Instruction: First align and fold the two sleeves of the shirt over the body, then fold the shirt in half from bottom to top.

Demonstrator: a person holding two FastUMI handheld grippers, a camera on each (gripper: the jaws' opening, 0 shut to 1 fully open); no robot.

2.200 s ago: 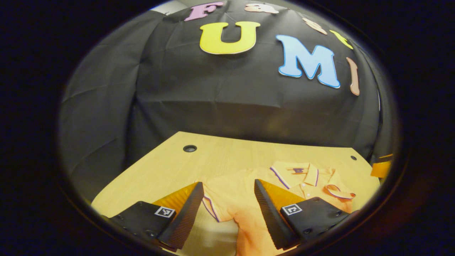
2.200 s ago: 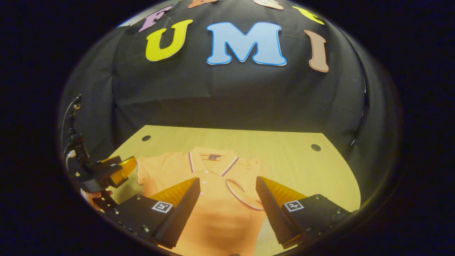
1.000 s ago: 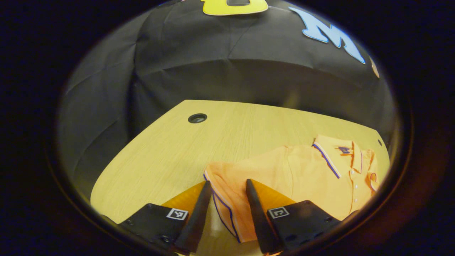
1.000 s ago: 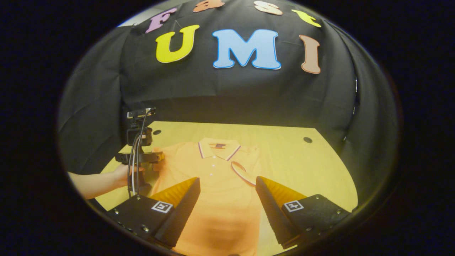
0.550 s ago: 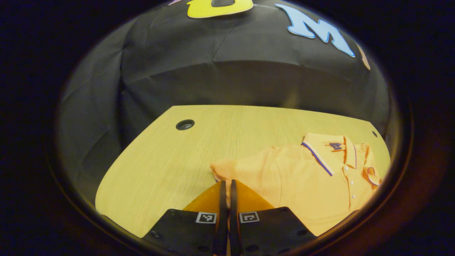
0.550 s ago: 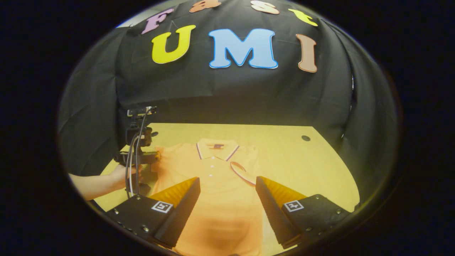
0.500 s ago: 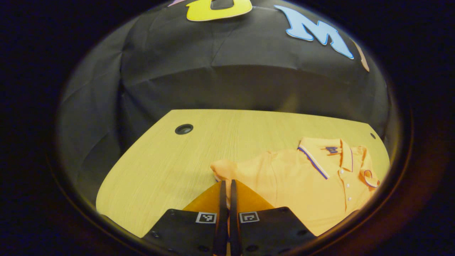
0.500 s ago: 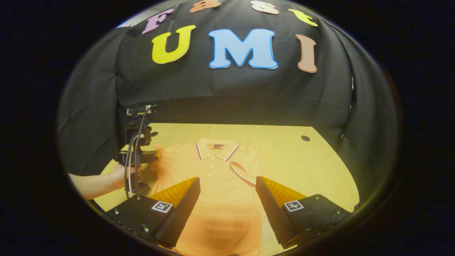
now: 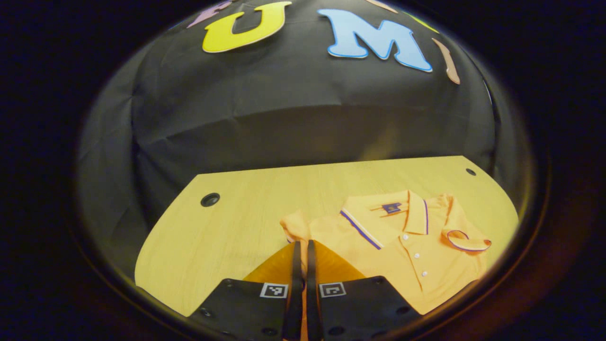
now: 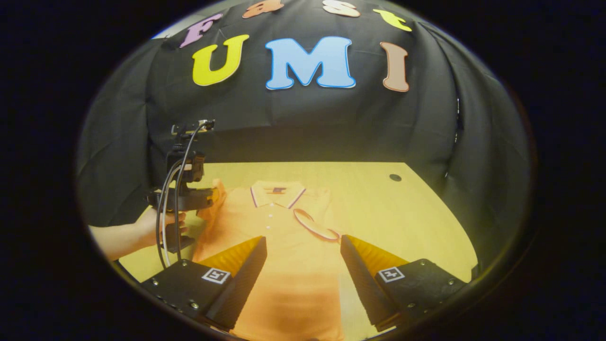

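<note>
Now we have the left gripper (image 9: 301,248) clenched on the shirt's (image 9: 402,246) left sleeve (image 9: 296,226), ready to carry it over the body; the right gripper (image 10: 303,251) hangs with fingers spread above the shirt, which lies mid-desk (image 9: 227,227), collar toward the far edge.

Both gripper views look low across the table (image 9: 227,222) toward the wall, sharing the shirt (image 10: 284,246).
</note>
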